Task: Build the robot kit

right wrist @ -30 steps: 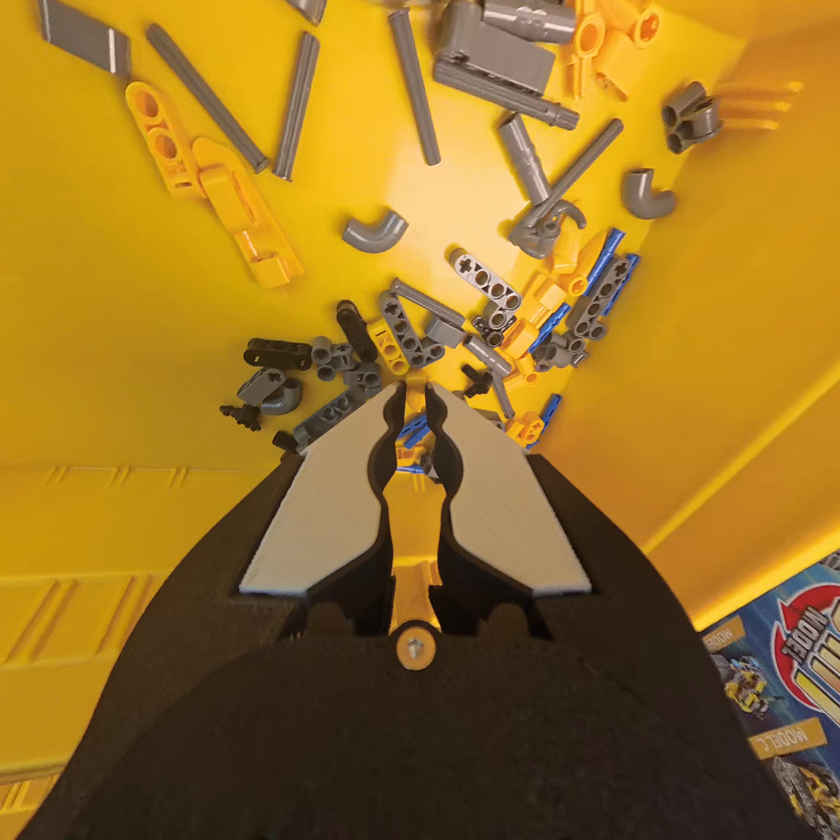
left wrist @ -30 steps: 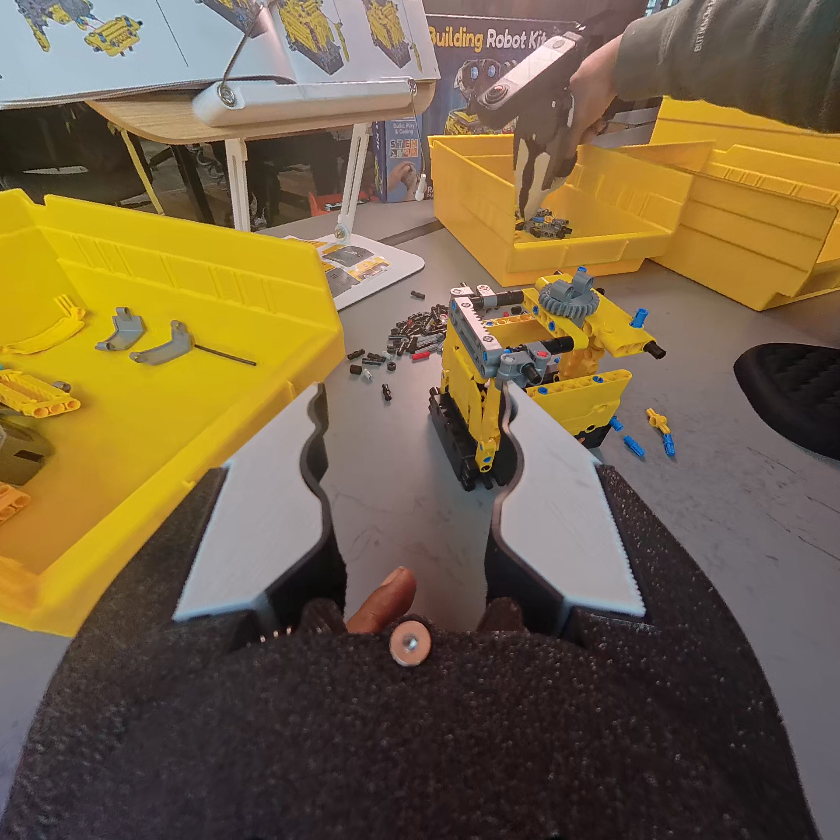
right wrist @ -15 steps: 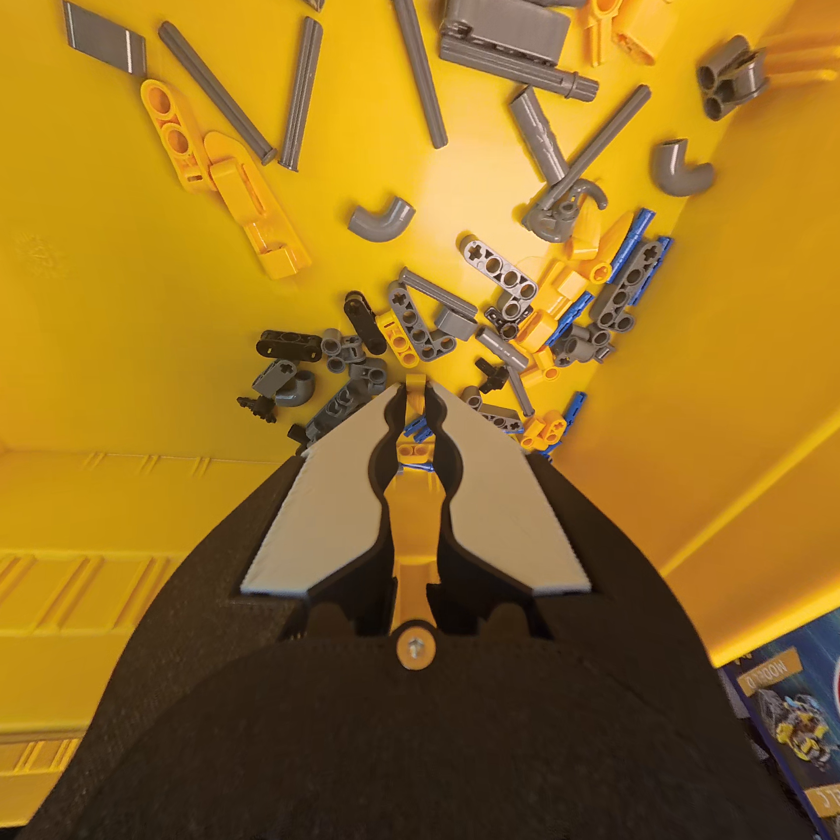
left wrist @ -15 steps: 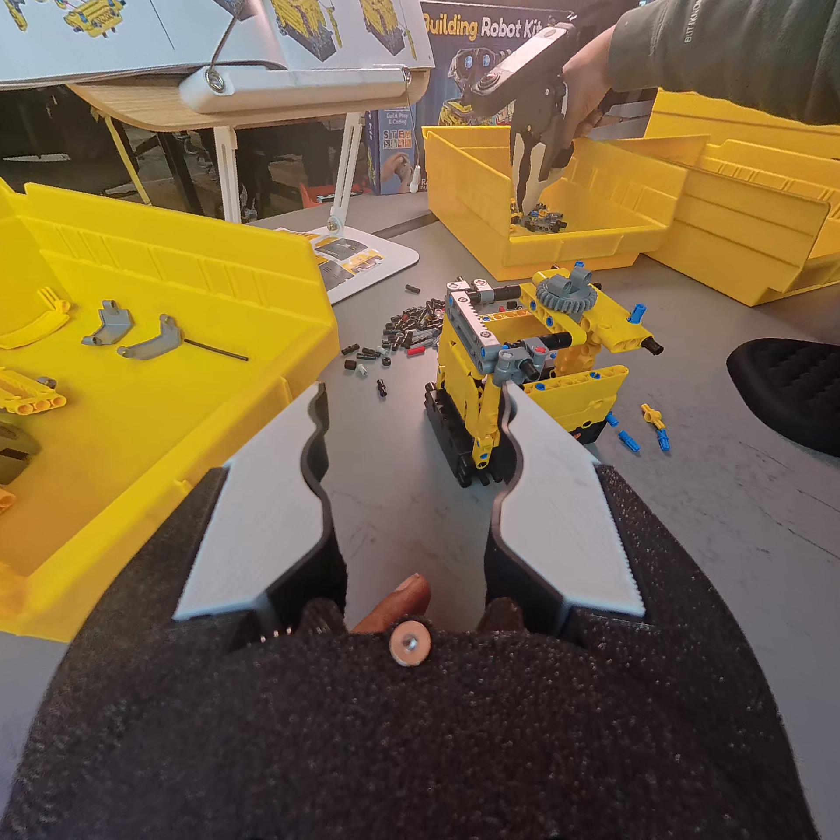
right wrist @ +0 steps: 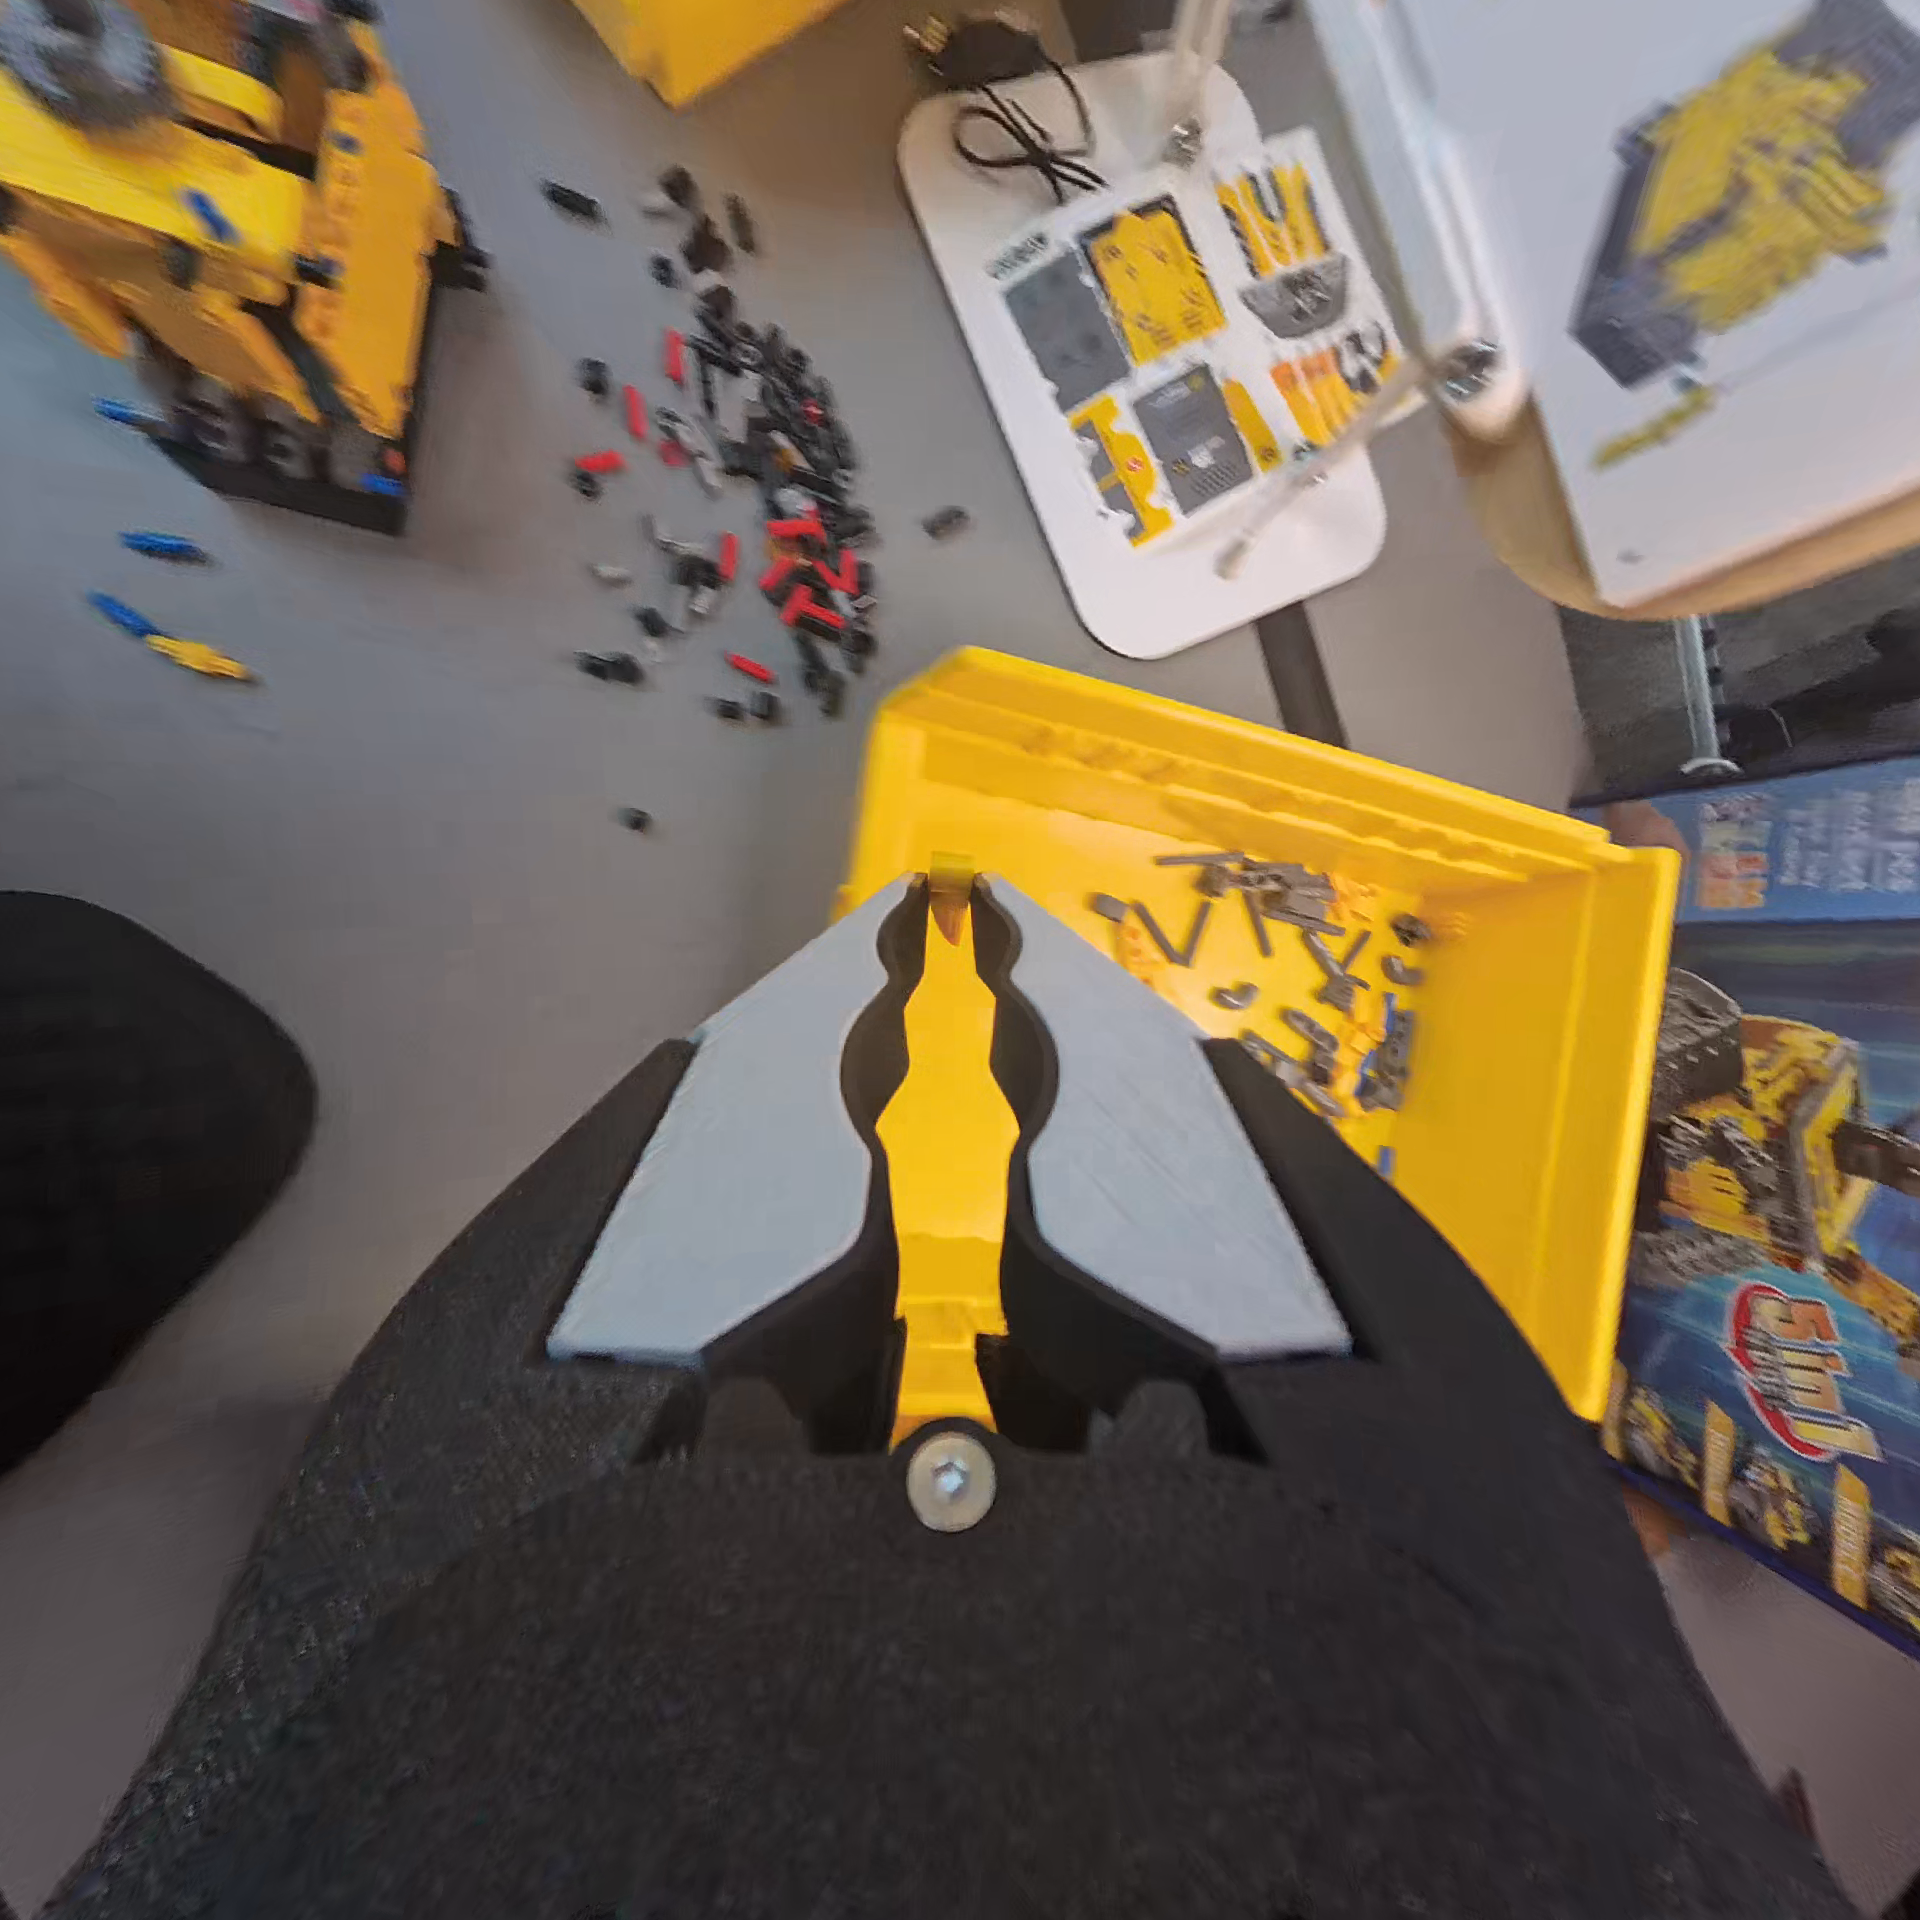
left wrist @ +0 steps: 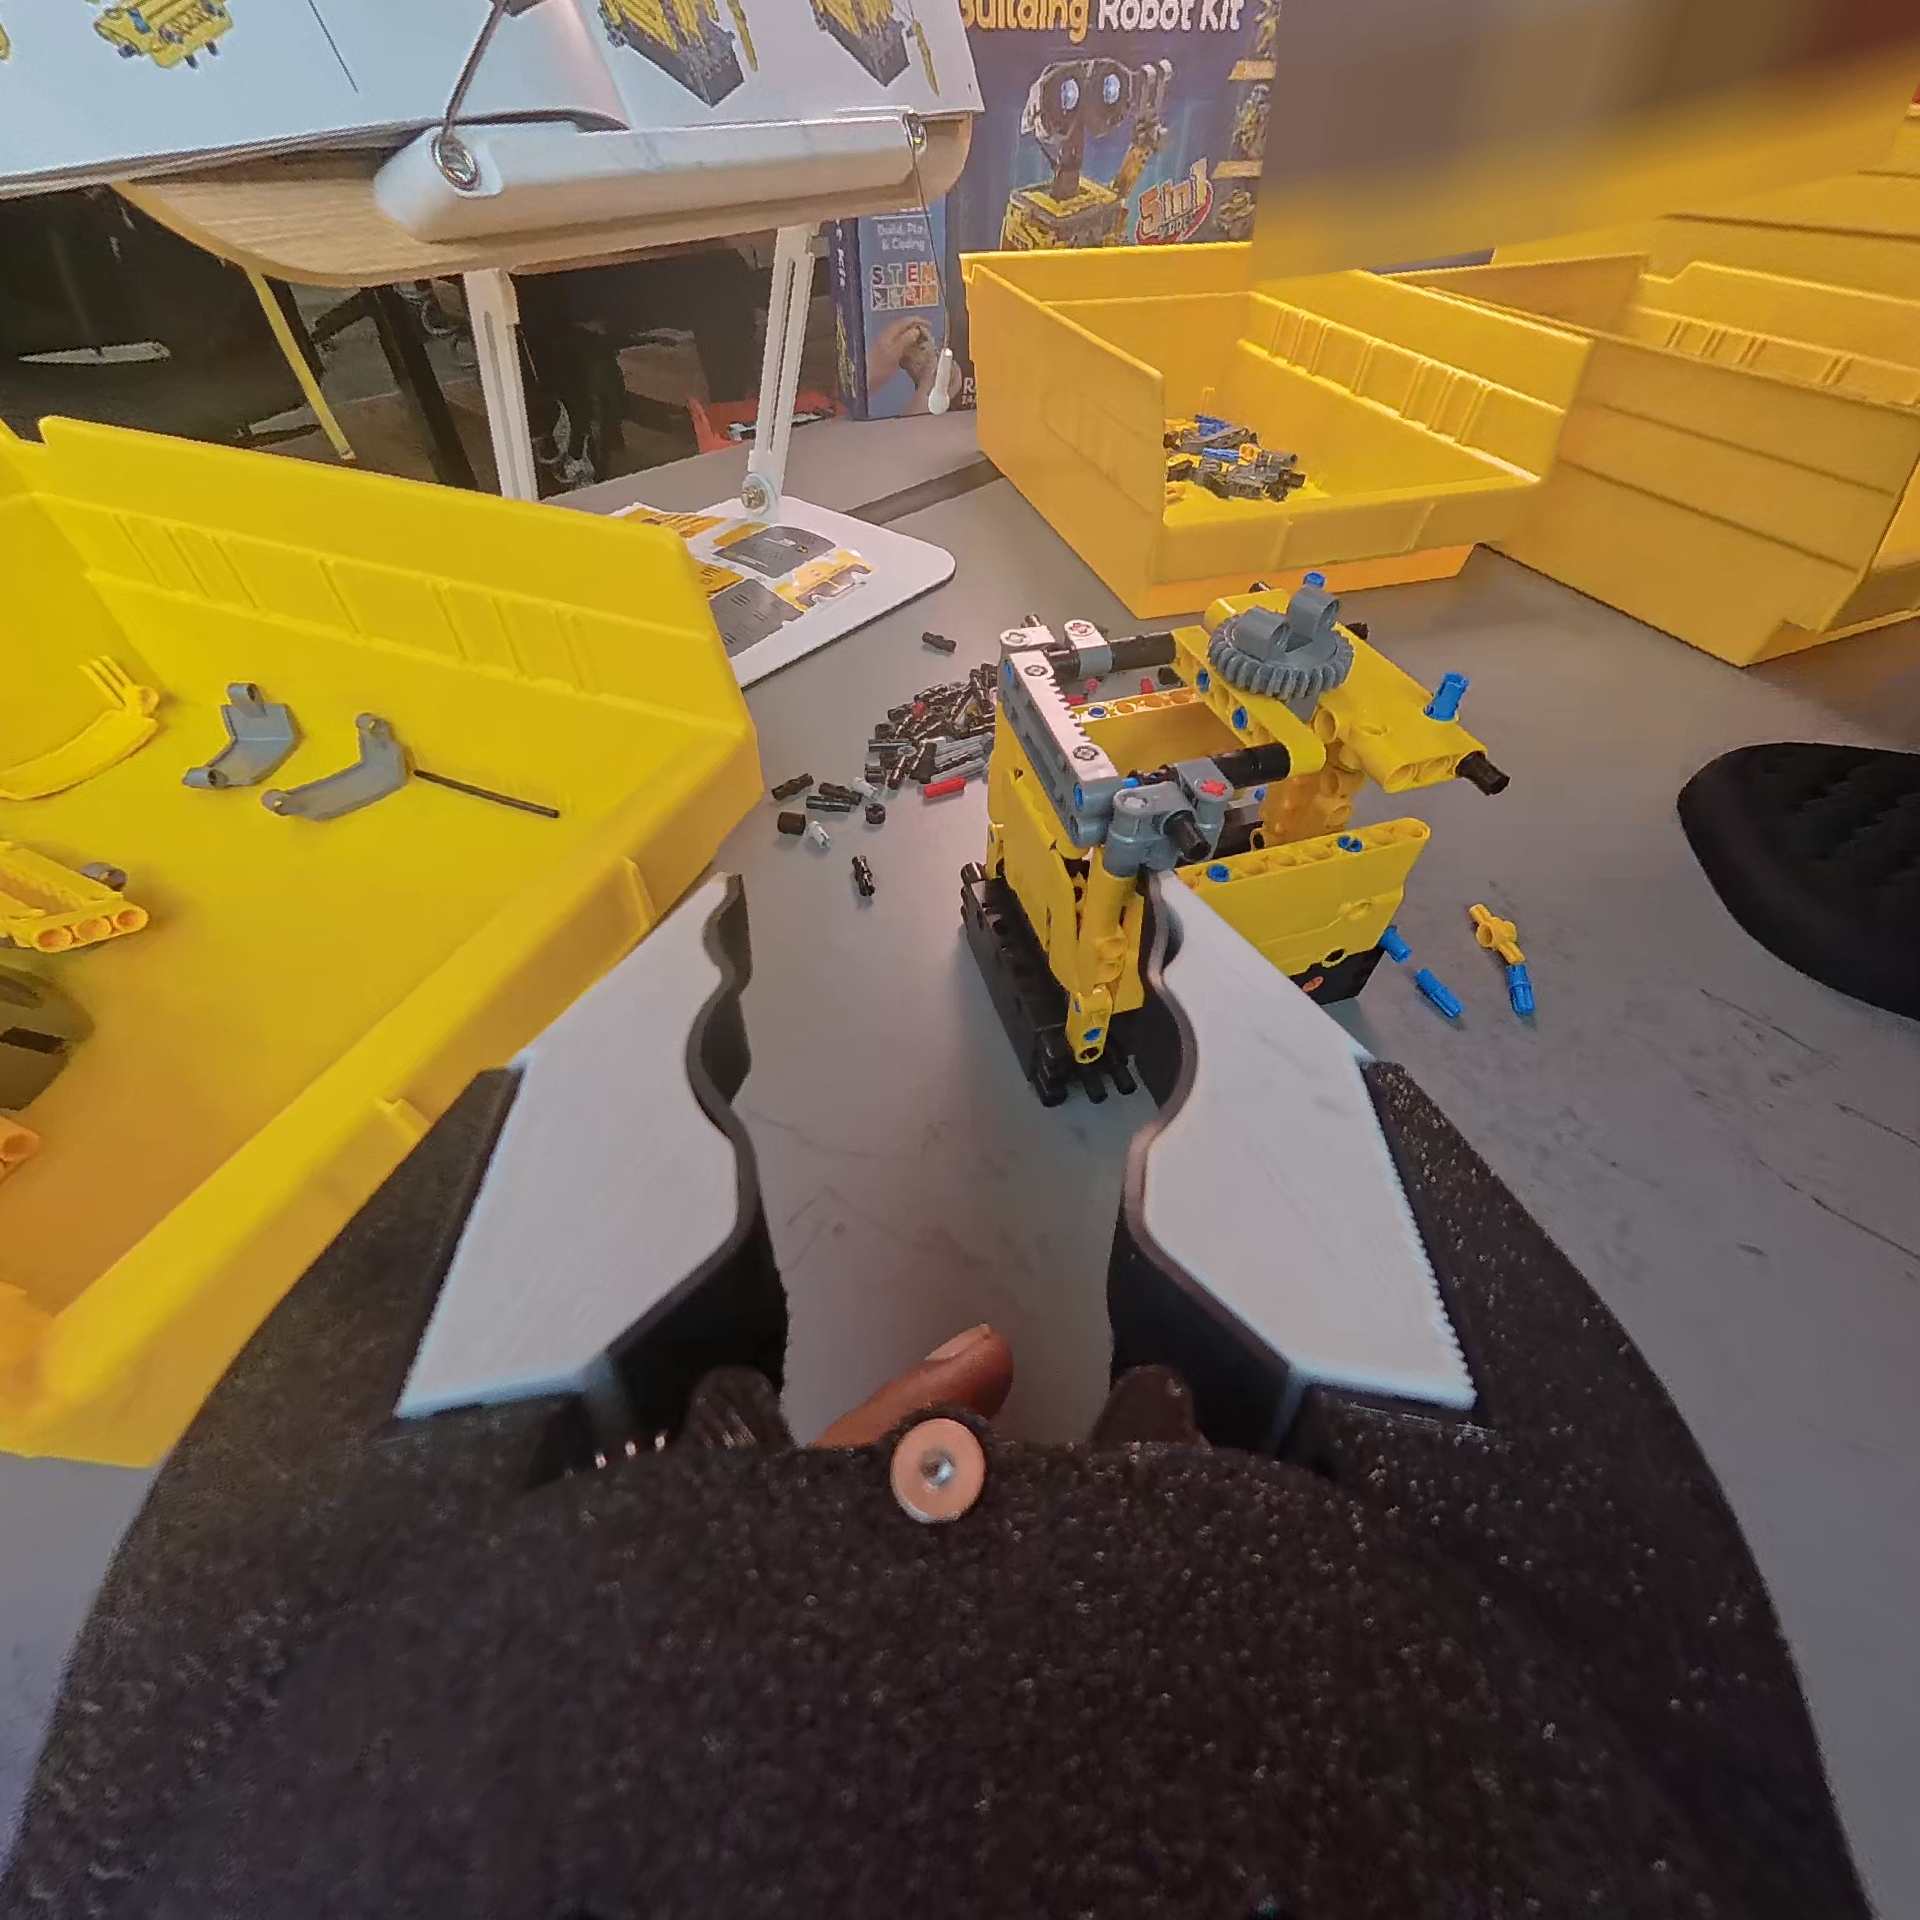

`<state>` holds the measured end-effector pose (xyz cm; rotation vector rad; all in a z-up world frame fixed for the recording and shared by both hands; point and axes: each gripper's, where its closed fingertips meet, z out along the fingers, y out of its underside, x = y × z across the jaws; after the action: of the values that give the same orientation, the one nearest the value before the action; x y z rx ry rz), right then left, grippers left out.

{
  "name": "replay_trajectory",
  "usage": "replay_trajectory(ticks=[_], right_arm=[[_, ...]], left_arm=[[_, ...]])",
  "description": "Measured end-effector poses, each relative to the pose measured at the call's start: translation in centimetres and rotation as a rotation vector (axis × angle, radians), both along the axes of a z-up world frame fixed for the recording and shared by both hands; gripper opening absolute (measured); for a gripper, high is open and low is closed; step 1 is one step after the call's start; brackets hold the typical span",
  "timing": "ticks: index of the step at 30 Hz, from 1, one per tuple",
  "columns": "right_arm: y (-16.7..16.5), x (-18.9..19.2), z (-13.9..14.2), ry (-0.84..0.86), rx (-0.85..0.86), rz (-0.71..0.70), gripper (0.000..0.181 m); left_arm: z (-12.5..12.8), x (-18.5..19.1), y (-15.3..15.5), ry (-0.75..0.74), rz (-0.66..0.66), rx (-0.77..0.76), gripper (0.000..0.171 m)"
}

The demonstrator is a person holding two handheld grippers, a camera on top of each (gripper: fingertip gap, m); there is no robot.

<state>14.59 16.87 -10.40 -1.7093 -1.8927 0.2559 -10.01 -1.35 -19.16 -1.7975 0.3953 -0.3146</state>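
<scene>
My left gripper (left wrist: pixel 943 894) is open and empty, low over the grey table. Its right fingertip is beside the yellow brick-built robot model (left wrist: pixel 1195 831). My right gripper (right wrist: pixel 948 883) is shut on a small yellow brick piece (right wrist: pixel 950 883) and holds it high above the corner of a yellow bin (right wrist: pixel 1538 1122) with several grey, yellow and blue loose parts. The model also shows blurred in the right wrist view (right wrist: pixel 229 239) at the top left.
A yellow bin (left wrist: pixel 343 935) with a few grey and yellow parts is at the left. Small black and red pins (right wrist: pixel 748 468) lie scattered on the table. More yellow bins (left wrist: pixel 1714 468), a white book stand (left wrist: pixel 665 166), a kit box (right wrist: pixel 1787 1195) and a black pad (left wrist: pixel 1829 883) surround the area. Left tips to right tips: about 35 cm.
My right gripper has lifted out of the yellow bin with the yellow piece and now looks down from high up. The other hand has left the far bin in the left wrist view.
</scene>
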Motion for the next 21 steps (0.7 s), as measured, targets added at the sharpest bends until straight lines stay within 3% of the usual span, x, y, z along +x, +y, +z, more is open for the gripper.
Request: replay_trajectory(ticks=[4,8,13,21], right_arm=[[-10.6,-2.7,-4.1,-0.015,-0.066,0.092,0.007],[-17.1,-4.8,-9.6,-0.006,-0.194,0.139,0.007],[-19.4,-6.1,-14.0,-0.002,-0.251,0.108,0.007],[-20.5,-6.2,-15.3,-0.018,-0.246,0.095,0.007]], left_arm=[[0.2,0.2,-0.1,0.026,0.002,0.02,0.074],[0.3,0.1,-0.1,0.022,0.008,0.023,0.074],[0.2,-0.3,0.0,0.013,0.022,0.027,0.069],[0.9,-0.4,-0.1,-0.004,0.022,0.064,0.061]])
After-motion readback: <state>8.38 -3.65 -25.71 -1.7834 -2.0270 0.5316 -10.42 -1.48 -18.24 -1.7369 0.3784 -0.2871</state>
